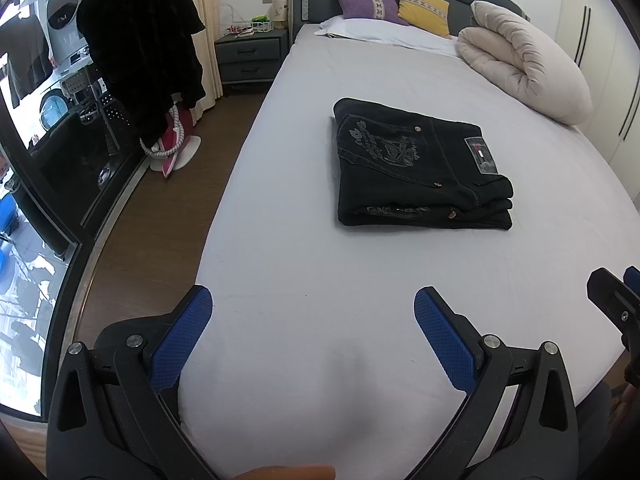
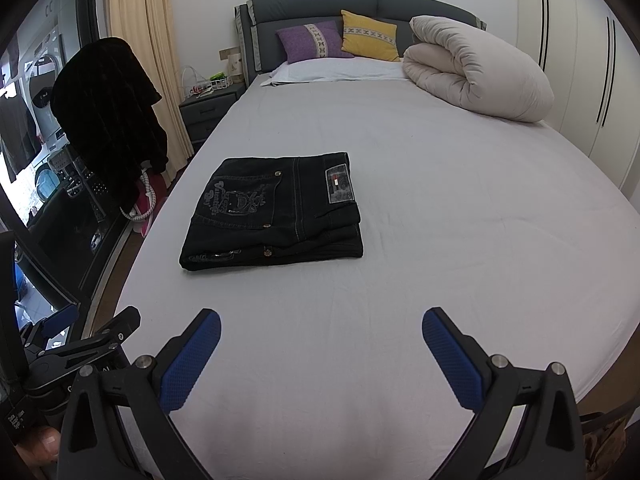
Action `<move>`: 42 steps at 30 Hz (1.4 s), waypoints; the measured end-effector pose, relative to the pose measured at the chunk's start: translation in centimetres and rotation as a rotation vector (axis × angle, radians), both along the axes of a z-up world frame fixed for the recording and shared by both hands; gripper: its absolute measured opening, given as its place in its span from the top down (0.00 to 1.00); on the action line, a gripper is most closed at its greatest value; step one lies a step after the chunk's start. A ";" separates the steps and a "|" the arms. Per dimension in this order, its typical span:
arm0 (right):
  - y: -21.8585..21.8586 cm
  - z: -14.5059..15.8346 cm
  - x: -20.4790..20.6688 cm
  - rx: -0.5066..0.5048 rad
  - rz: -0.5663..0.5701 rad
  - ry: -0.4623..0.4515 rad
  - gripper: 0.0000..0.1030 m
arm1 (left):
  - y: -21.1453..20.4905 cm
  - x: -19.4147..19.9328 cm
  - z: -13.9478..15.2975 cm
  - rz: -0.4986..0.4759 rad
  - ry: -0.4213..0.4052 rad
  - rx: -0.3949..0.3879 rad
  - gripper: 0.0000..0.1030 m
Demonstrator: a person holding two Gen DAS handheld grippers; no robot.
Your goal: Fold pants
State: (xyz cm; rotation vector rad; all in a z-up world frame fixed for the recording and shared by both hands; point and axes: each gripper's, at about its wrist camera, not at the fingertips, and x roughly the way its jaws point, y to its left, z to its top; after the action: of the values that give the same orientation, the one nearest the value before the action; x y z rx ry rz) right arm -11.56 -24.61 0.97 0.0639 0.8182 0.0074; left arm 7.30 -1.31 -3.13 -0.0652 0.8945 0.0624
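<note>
Black jeans (image 1: 420, 166) (image 2: 276, 212) lie folded into a flat rectangular stack on the pale bed sheet (image 1: 320, 264) (image 2: 440, 220), back pocket embroidery and waistband patch facing up. My left gripper (image 1: 313, 300) hovers over the near part of the bed, open, nothing between its blue pads, well short of the jeans. My right gripper (image 2: 321, 322) is also open and empty, held back from the jeans at the near edge of the bed. The right gripper's tip (image 1: 616, 300) shows at the right edge of the left wrist view, and the left gripper's body (image 2: 80, 348) shows at lower left of the right wrist view.
A rolled beige duvet (image 1: 524, 60) (image 2: 476, 76) and purple and yellow cushions (image 2: 340, 40) lie at the head of the bed. A nightstand (image 1: 250, 54) stands left of it. Dark clothing (image 1: 144, 44) hangs by a glass door over the wooden floor (image 1: 160, 216).
</note>
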 end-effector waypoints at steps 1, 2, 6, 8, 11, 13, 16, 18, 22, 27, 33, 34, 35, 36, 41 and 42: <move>0.0 0.0 0.0 0.000 0.000 0.000 0.00 | 0.0 0.0 0.0 -0.002 0.001 -0.001 0.00; 0.0 0.0 0.0 0.000 0.000 0.000 0.00 | 0.0 -0.1 0.0 -0.003 0.001 -0.001 0.00; 0.0 0.0 0.0 0.000 0.001 0.001 0.00 | 0.1 0.2 0.1 -0.006 0.002 -0.002 0.00; 0.0 0.0 0.0 0.000 0.000 0.000 0.00 | 0.0 0.1 0.1 -0.005 0.002 -0.002 0.00; 0.0 0.1 0.0 0.000 0.000 0.001 0.00 | 0.1 0.3 0.1 -0.006 0.003 -0.001 0.00; 0.0 0.1 0.0 0.000 0.000 0.001 0.00 | 0.0 0.2 0.1 -0.006 0.003 -0.002 0.00; 0.0 0.1 0.0 0.000 0.000 0.001 0.00 | 0.1 0.2 0.1 -0.005 0.003 -0.002 0.00; -0.1 0.1 0.1 0.000 0.001 0.001 0.00 | 0.1 0.3 0.1 -0.006 0.005 -0.004 0.00; -0.1 0.1 0.1 0.000 0.001 0.002 0.00 | 0.0 0.4 0.1 -0.009 0.006 -0.005 0.00; -0.1 0.1 0.1 0.000 0.001 0.002 0.00 | 0.1 0.4 0.1 -0.009 0.008 -0.006 0.00; -0.1 0.1 0.1 0.000 0.001 0.002 0.00 | 0.1 0.5 0.0 -0.012 0.014 -0.012 0.00; -0.1 0.1 0.1 0.001 0.002 0.003 0.00 | 0.2 0.5 0.0 -0.013 0.017 -0.017 0.00; -0.1 0.0 0.1 0.003 0.003 0.004 0.00 | 0.3 0.6 -0.1 -0.014 0.021 -0.021 0.00; 0.0 -0.1 0.0 0.004 0.003 0.004 0.00 | 0.3 0.6 -0.1 -0.013 0.024 -0.022 0.00; 0.1 -0.5 -0.3 0.005 0.004 0.002 0.00 | 0.5 0.8 0.0 -0.012 0.024 -0.025 0.00; 0.0 -0.5 -0.2 0.005 0.004 0.003 0.00 | 0.5 0.8 0.0 -0.012 0.024 -0.023 0.00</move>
State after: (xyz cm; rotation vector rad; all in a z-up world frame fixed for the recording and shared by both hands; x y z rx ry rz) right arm -11.78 -24.56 0.50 0.0669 0.8214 0.0129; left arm 8.07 -0.78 -3.16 -0.0807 0.9194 0.0418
